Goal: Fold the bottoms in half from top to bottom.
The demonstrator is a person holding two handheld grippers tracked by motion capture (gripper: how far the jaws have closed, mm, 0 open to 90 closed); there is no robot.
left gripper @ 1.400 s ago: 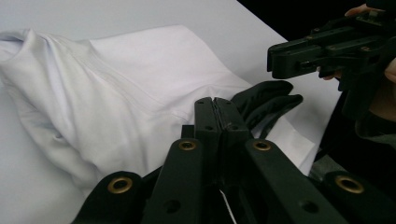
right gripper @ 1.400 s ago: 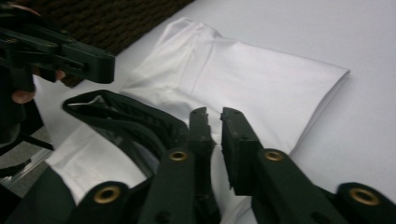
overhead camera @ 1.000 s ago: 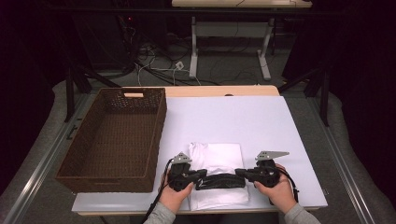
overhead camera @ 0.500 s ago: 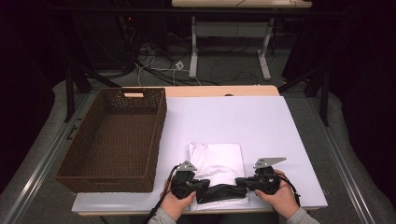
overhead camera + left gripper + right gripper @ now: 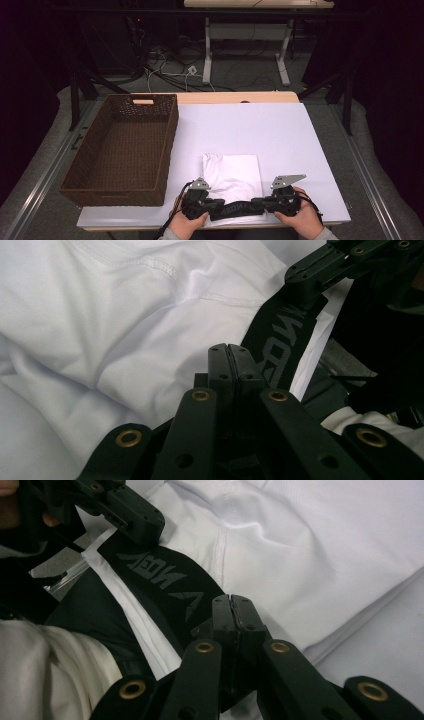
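Inspected at the near edge of the white table (image 5: 300, 140): white garment (image 5: 235, 172), folded flat, lying just right of the brown wicker basket (image 5: 125, 150) and apart from it. Black waistband (image 5: 239, 208) stretched along the garment's near edge, between the two grippers. Grey lettering noted on the waistband, large capitals with a chevron-like mark; partly covered and seen upside down in the right gripper view, so not read with certainty.

Left gripper (image 5: 231, 351): jaws pressed fully together, clamped on the left end of the waistband, as seen in the high view (image 5: 212, 204). Right gripper (image 5: 233, 601): jaws likewise closed tight, pinching the right end of the band, confirmed from above (image 5: 260, 202). Band held taut and level between both. Stitched seams visible on the white fabric in both gripper views. No other label or brand mark legible on garment, basket or table.
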